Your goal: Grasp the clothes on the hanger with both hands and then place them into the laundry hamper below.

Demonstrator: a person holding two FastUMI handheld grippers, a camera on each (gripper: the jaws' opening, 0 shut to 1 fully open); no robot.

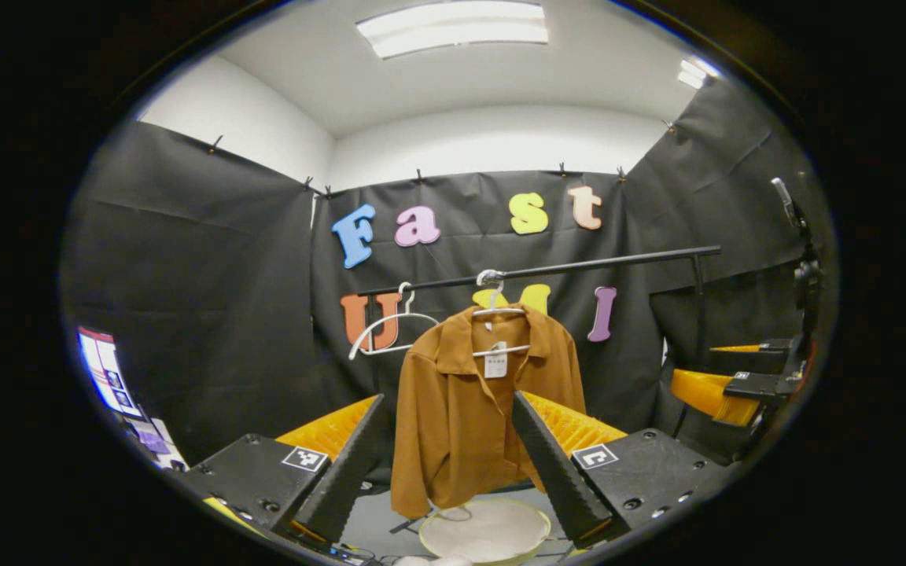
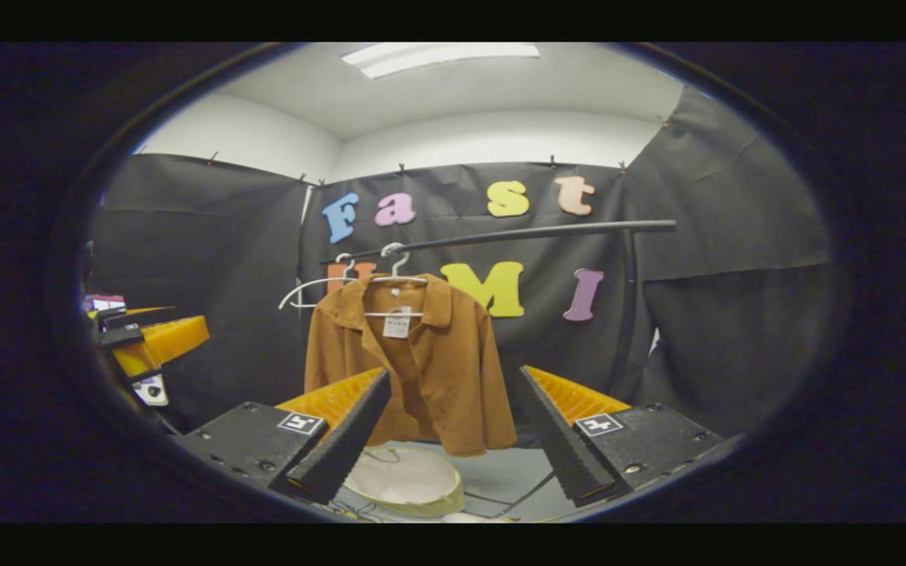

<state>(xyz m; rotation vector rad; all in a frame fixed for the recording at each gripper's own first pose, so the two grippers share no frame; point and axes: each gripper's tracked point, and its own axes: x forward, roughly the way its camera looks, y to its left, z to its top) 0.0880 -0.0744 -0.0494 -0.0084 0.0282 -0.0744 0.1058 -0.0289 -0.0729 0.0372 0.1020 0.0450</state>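
In the left gripper view, the left gripper (image 1: pixel 447 464) sits at the bottom with its two black fingers (image 1: pixel 343 472) spread wide apart and nothing between them, each finger backed by orange ribbed plastic and a black block bearing a square marker. Just past the fingertips and lower down lies the laundry hamper (image 1: pixel 487 531), a pale round basket with a light green rim, resting on the grey floor. Above it hangs the brown shirt (image 1: pixel 453 417), collar up and a white tag at the neck, on a white hanger (image 1: pixel 499 310) hooked over a black rail (image 1: pixel 579 267); the hem hangs just above the hamper's rim, apart from it. A second, bare white hanger (image 1: pixel 390 322) hangs on the same rail to the shirt's left. At the right edge of this view the right gripper (image 1: pixel 736 385) appears farther off, orange and black, seen side-on, so I cannot tell its spread from here. In the right gripper view, the right gripper (image 2: pixel 453 444) shows its own fingers (image 2: pixel 555 440) parted wide, gripping nothing. Beyond them the hamper (image 2: pixel 410 483) sits low and left, the brown shirt (image 2: pixel 421 369) hanging over it from the rail (image 2: pixel 532 233), and the left gripper (image 2: pixel 150 338) shows at the left edge.
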